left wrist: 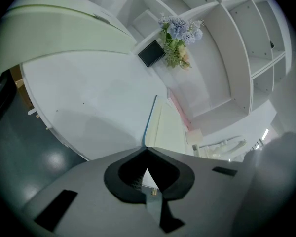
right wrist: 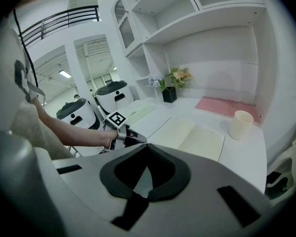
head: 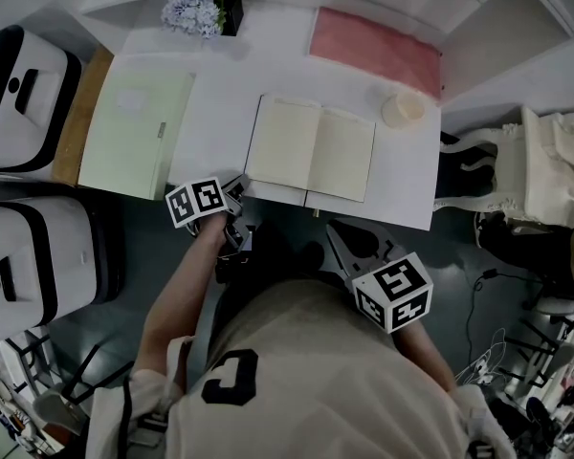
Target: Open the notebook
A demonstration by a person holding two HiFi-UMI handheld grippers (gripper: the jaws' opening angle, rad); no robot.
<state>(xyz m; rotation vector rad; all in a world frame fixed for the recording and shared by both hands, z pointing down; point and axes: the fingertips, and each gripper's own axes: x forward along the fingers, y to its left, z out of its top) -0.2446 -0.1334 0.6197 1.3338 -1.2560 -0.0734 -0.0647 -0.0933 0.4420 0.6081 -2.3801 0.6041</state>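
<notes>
The notebook (head: 311,148) lies open and flat on the white table (head: 220,94), with two blank cream pages showing. In the left gripper view the notebook (left wrist: 166,127) sits just beyond the jaws, and the right gripper view shows the notebook (right wrist: 192,136) from the front. My left gripper (head: 237,187) is shut and empty at the table's front edge, just left of the notebook's near left corner. My right gripper (head: 333,232) is off the table, below the front edge, with its jaws meeting at the tip and nothing between them.
A pale green pad (head: 134,127) lies on the table's left part. At the back are a pink cloth (head: 375,51), a cream cup (head: 403,109) and flowers in a black vase (head: 196,8). White machines (head: 24,94) stand left; a white chair (head: 545,175) stands right.
</notes>
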